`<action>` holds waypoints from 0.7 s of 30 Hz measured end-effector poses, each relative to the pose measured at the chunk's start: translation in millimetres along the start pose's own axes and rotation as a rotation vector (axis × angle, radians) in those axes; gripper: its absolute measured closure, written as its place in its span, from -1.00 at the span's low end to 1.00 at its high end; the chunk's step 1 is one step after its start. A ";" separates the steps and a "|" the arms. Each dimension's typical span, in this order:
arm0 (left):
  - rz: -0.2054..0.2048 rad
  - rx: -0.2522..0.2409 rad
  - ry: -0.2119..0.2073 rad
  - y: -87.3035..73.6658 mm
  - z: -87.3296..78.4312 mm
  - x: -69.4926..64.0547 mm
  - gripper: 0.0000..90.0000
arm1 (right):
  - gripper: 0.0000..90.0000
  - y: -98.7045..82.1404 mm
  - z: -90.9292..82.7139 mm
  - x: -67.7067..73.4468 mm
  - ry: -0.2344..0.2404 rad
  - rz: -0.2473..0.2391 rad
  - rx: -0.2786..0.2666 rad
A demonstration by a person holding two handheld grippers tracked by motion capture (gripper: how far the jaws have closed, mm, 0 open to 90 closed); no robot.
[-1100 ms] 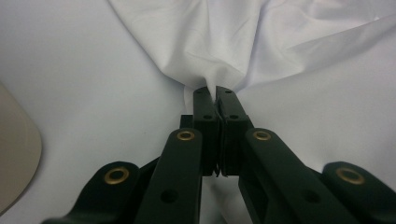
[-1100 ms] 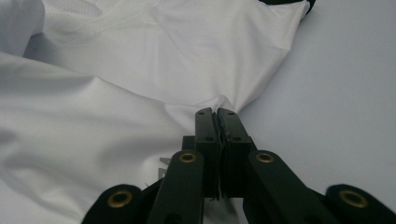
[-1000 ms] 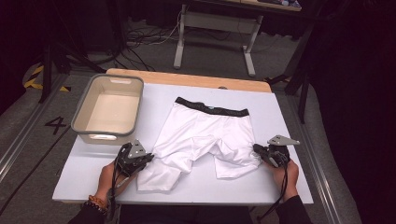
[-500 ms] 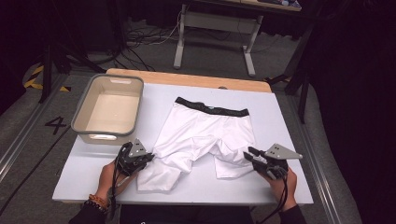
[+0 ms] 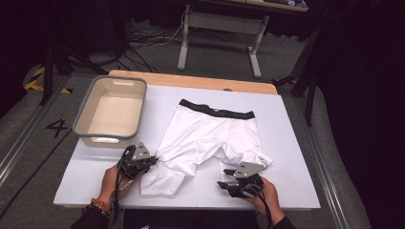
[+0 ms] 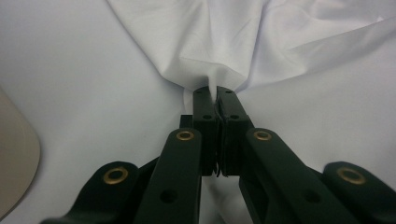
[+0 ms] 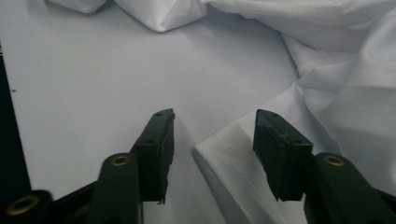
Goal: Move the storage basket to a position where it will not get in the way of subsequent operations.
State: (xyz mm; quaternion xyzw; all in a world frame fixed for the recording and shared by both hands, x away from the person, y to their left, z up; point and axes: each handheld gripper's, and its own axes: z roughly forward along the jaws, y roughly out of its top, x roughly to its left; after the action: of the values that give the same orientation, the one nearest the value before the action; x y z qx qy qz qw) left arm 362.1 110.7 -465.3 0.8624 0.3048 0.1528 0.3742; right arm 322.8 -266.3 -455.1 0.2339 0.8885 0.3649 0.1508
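White shorts (image 5: 205, 133) with a black waistband lie flat on the white table top (image 5: 291, 157), legs toward me. My left gripper (image 5: 152, 161) is at the outer edge of the left leg. In the left gripper view its jaws (image 6: 212, 93) are shut on a pinched fold of the white fabric (image 6: 224, 42). My right gripper (image 5: 224, 177) sits near the front edge, by the right leg's hem. Its jaws have just been opening. In the right gripper view they (image 7: 215, 116) stand open, with a corner of the hem (image 7: 224, 154) lying between them untouched.
An empty beige bin (image 5: 102, 140) stands at the table's left, just beyond my left hand; its rim (image 6: 14, 168) shows in the left gripper view. A wooden strip runs along the far edge. Table legs and cables lie on the floor beyond.
My right gripper has slid left along the front of the table, from beside the right leg to its hem, and its jaws have spread. The left gripper has stayed put.
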 end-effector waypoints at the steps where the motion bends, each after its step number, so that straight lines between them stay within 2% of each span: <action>1: 0.000 0.000 0.000 0.0 0.0 0.0 0.96 | 0.33 -0.6 -0.3 -2.0 0.008 0.023 0.001; 2: -0.001 0.000 0.000 0.0 0.0 0.1 0.96 | 0.63 -1.4 -1.3 -2.7 0.016 0.033 0.001; 3: -0.001 0.000 -0.001 0.0 0.0 0.1 0.96 | 0.75 -1.7 -1.7 -2.6 0.008 0.033 0.001; 4: -0.001 0.001 0.000 0.0 0.0 0.0 0.96 | 0.75 -1.7 -1.7 -2.6 0.008 0.033 0.001; 5: -0.001 0.000 -0.001 0.0 0.0 0.0 0.96 | 0.94 -2.6 -3.5 -3.1 -0.009 0.031 0.001; 6: -0.001 0.000 -0.001 0.0 0.0 0.0 0.96 | 0.94 -2.6 -3.5 -3.1 -0.009 0.031 0.001; 7: -0.003 0.002 0.000 -0.1 -0.2 -0.1 0.96 | 0.96 -3.8 -6.7 -4.3 0.026 0.037 0.006; 8: -0.003 0.002 0.000 -0.1 -0.2 -0.1 0.96 | 0.96 -4.5 -8.9 -2.7 0.039 0.035 0.004; 10: -0.004 0.002 0.000 -0.1 -0.2 -0.1 0.96 | 0.96 -5.0 -11.9 -0.5 0.049 0.029 0.000; 13: -0.003 -0.002 -0.001 -0.2 0.1 0.1 0.96 | 0.96 -3.6 -23.9 10.1 0.082 0.016 -0.029; 14: -0.002 0.002 0.001 -0.1 -0.2 -0.2 0.96 | 0.96 -2.7 -29.1 18.9 0.113 0.008 -0.056; 15: -0.002 0.002 0.001 -0.1 -0.2 -0.2 0.96 | 0.96 -2.7 -29.1 18.9 0.113 0.008 -0.056; 16: -0.001 0.001 0.001 -0.1 -0.1 -0.3 0.96 | 0.96 -2.3 -30.1 23.0 0.118 -0.001 -0.059; 17: -0.001 0.001 0.002 0.0 -0.1 -0.5 0.96 | 0.95 -1.9 -30.9 33.3 0.124 -0.026 -0.064; 21: -0.001 0.001 0.003 0.0 -0.1 -0.7 0.96 | 0.95 -0.5 -29.8 44.5 0.148 -0.042 -0.075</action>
State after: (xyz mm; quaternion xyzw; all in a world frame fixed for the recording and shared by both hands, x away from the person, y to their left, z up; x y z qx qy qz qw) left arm 361.6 110.3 -465.3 0.8622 0.3060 0.1538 0.3732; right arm 271.9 -260.4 -439.3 0.1817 0.8876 0.4110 0.1010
